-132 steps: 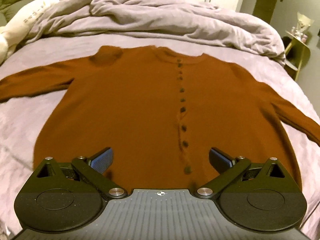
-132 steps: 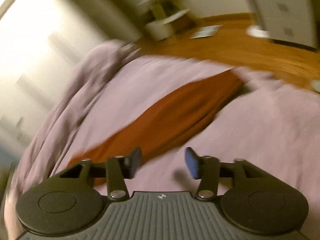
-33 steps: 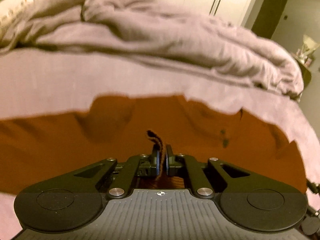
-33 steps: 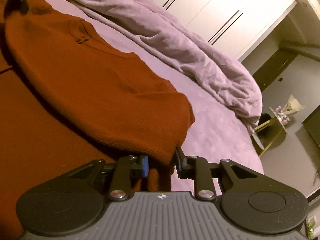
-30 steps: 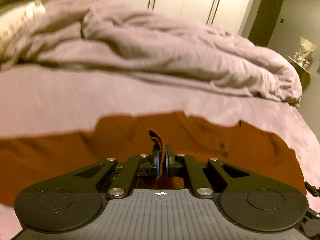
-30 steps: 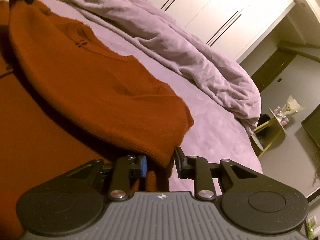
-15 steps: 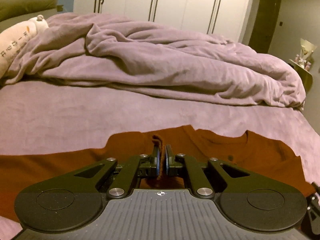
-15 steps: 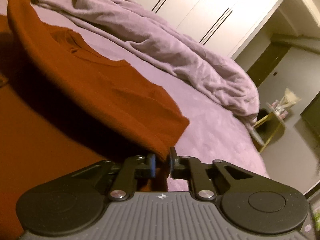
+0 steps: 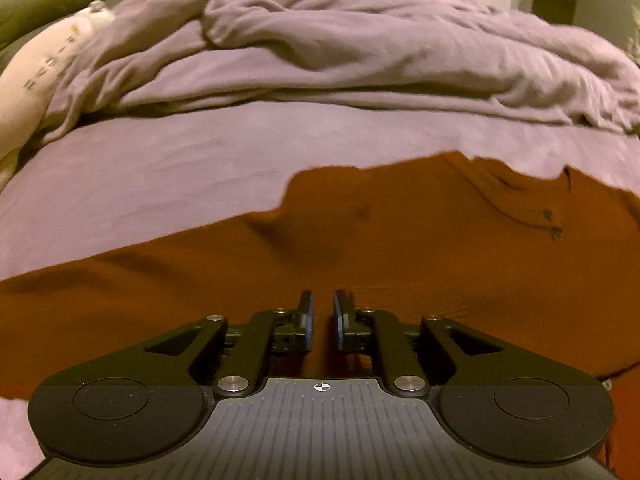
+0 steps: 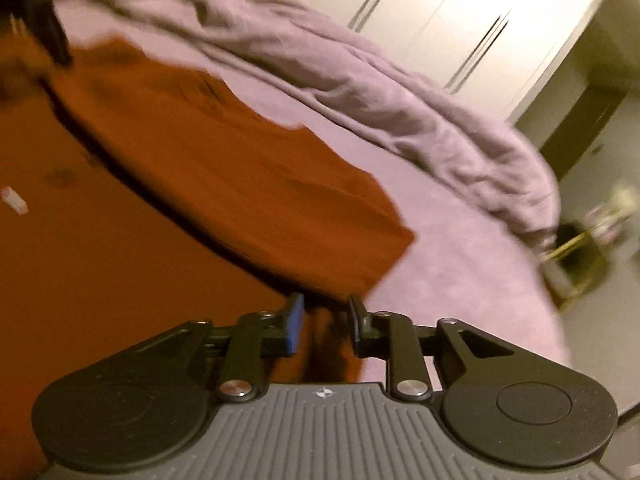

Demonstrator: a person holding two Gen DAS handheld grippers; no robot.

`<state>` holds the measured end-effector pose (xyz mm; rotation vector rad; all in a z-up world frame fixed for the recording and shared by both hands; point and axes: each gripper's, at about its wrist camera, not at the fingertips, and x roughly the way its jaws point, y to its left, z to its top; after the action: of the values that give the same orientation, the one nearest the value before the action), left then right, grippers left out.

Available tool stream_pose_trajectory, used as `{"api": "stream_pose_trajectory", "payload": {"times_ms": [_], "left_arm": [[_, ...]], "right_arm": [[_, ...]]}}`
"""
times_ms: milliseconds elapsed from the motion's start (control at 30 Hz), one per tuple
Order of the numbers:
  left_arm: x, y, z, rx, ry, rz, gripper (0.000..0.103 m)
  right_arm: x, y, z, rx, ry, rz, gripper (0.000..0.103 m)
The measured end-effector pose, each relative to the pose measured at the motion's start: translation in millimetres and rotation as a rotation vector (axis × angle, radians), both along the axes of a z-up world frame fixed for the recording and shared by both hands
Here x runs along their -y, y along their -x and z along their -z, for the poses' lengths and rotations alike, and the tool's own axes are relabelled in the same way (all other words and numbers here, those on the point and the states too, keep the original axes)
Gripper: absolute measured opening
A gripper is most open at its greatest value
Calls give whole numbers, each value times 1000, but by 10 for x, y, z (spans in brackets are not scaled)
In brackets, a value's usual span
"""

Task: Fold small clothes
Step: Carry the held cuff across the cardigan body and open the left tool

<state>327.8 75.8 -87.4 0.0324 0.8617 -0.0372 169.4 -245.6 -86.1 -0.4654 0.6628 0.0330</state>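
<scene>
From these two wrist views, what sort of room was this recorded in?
Most likely a bedroom: a bed with a lilac sheet, a rumpled duvet bunched at its far side, and white wardrobe doors behind. A rust-brown cardigan lies on the sheet.

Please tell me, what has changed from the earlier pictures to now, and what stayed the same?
The brown cardigan, first spread flat, was folded hem towards collar. The left gripper and right gripper, shut on the hem a second ago, are opening and releasing it. The bedsheet and crumpled duvet stayed unchanged.

place: home bedroom | cues: bed, rumpled duvet, wardrobe doors
</scene>
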Motion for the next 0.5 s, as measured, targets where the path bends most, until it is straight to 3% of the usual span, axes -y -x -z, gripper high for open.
{"api": "stream_pose_trajectory", "payload": {"times_ms": [33, 100, 133, 233, 333, 433, 500], "left_arm": [[-28, 20, -25, 1, 19, 2, 15], [-7, 27, -57, -15, 60, 22, 28], [11, 29, -51, -27, 76, 34, 39], [100, -7, 35, -76, 83, 73, 43], [152, -22, 130, -91, 72, 78, 38], [198, -64, 183, -75, 34, 46, 9], [243, -89, 226, -56, -30, 31, 5]], "right_arm": [[-10, 11, -54, 0, -24, -7, 26], [-50, -44, -106, -2, -55, -9, 26], [-77, -105, -110, -5, -72, -12, 26], [-213, -310, -68, -33, -130, -22, 25], [-363, -506, 9, -74, -201, -45, 24], [-492, -630, 147, -94, -217, -49, 24], [-517, -662, 217, -75, -204, -40, 24]]}}
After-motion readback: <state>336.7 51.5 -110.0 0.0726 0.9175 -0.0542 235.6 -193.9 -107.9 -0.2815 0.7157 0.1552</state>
